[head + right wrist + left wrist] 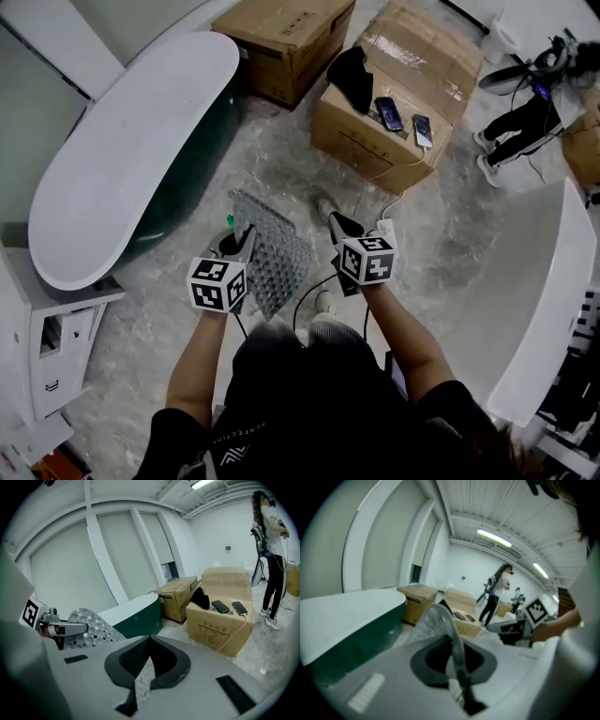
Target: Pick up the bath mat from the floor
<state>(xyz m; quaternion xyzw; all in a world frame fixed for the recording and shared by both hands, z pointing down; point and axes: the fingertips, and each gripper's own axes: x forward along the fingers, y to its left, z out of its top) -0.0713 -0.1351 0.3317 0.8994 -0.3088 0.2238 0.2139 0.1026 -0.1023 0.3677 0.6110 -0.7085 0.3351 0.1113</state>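
Aloft, left hand-held gripper [241, 244] and right hand-held gripper [340, 232] clamp the bath mat [277, 264].

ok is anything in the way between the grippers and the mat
Nothing visible. The left gripper and the right gripper are each shut on an edge of the mat, with nothing else between jaws and mat. The mat looks lifted off the floor, held between them.

Head camera looks steeply down; both gripper cameras look level, sharing the cardboard boxes [218, 627]
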